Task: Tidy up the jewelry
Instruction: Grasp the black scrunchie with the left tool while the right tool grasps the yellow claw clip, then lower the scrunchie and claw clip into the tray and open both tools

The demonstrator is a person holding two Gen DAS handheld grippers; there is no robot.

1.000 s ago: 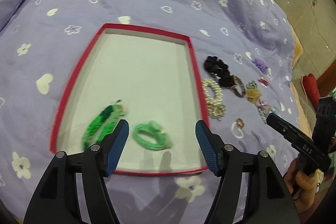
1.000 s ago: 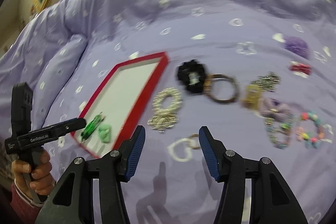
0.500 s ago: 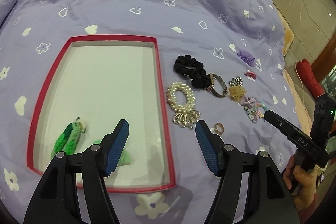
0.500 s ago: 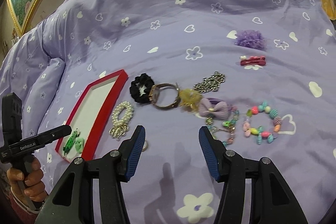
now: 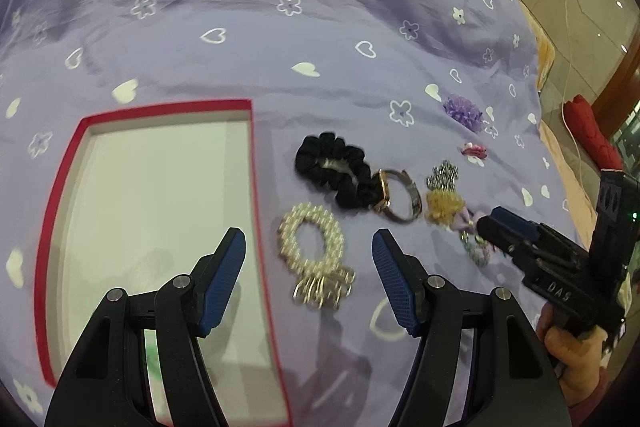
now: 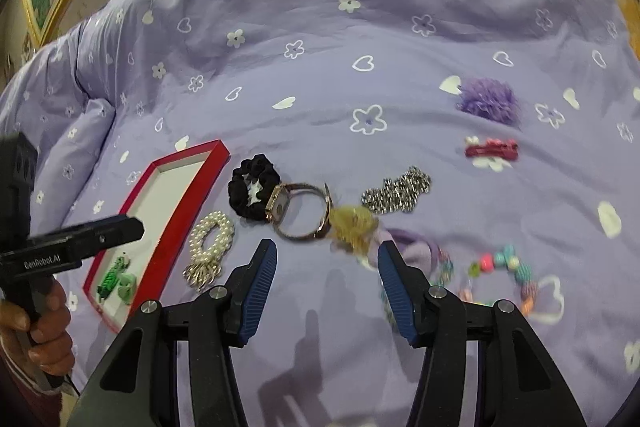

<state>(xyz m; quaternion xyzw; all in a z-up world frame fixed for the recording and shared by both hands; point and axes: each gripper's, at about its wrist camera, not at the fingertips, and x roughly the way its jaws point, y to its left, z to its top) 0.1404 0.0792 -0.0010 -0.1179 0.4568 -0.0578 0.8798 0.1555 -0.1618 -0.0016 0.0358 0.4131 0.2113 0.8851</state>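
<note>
We hold both the left gripper [image 5: 309, 267] and the right gripper [image 6: 327, 281] apart, empty. Two green pieces [image 6: 118, 279] lie in one red tray [image 6: 188, 203]; one pearl bracelet [image 5: 312, 247], one black scrunchie [image 5: 334, 171] and one watch [image 5: 396, 197] lie right of it.

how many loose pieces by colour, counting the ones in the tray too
Green, in the red tray: 2
Black scrunchie: 1
Pearl bracelet: 1
Watch: 1
Yellow piece: 1
Silver piece: 1
Purple: 2
Red clip: 1
Multicolour bead pieces: 2
Total: 12
</note>
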